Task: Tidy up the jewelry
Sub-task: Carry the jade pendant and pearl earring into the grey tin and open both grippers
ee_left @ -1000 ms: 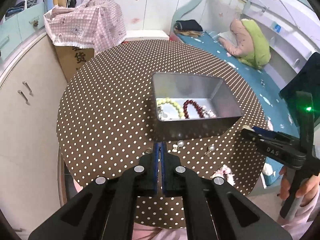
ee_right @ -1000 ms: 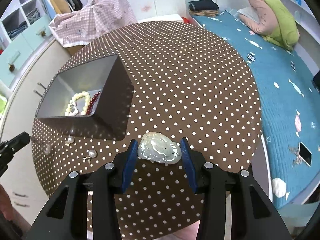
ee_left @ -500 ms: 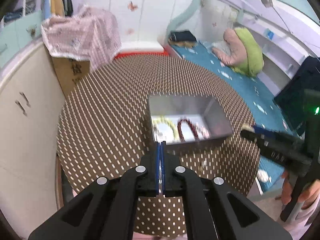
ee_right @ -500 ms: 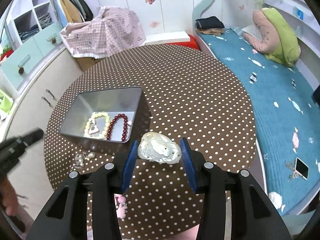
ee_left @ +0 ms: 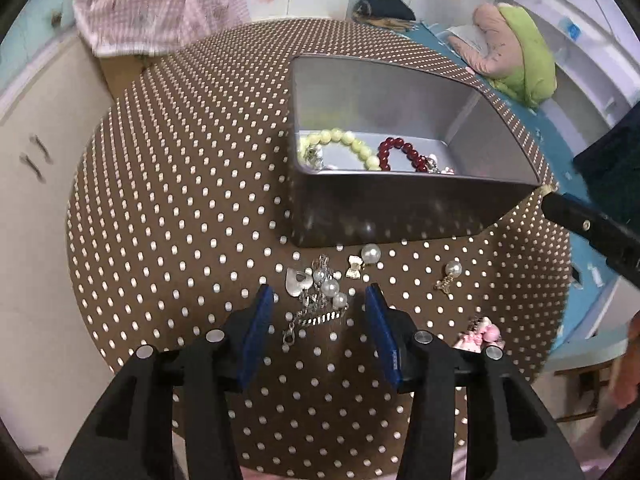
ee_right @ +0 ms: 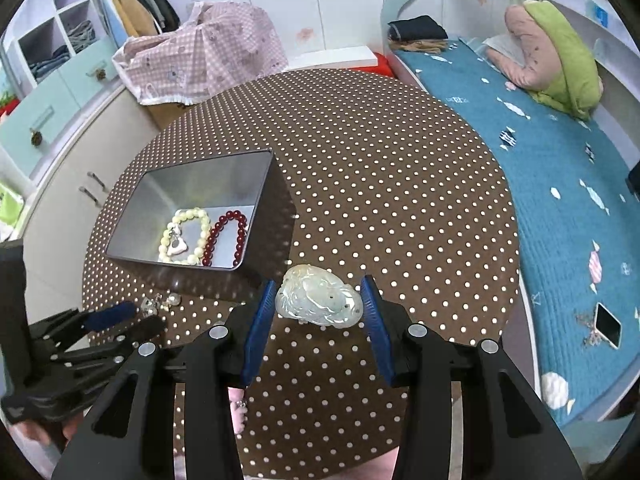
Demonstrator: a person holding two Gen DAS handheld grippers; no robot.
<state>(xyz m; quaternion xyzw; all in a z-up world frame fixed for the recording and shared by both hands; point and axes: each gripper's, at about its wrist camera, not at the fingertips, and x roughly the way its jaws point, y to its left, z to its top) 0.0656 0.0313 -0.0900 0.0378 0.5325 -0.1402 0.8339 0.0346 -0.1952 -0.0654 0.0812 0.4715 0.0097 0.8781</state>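
A grey metal tin (ee_left: 400,200) (ee_right: 132,216) stands on the dotted round table and holds a pale green bead bracelet (ee_left: 348,144) (ee_right: 188,236) and a dark red bead bracelet (ee_left: 404,154) (ee_right: 228,236). My left gripper (ee_left: 318,300) is open, low over a silver chain with pearls and a heart charm (ee_left: 316,292). Pearl earrings (ee_left: 370,254) (ee_left: 450,274) lie in front of the tin. My right gripper (ee_right: 318,300) is shut on a pale jade carved pendant (ee_right: 318,296), held above the table to the right of the tin.
A pink bow hair clip (ee_left: 480,334) lies near the table's front edge. A white cabinet (ee_right: 68,184) is to the left, a pink checked cloth (ee_right: 200,48) at the back and a blue bed (ee_right: 560,200) to the right.
My left gripper has opened and dropped low towards the chain in front of the tin. My right gripper has risen and pulled back a little with the jade pendant still in it.
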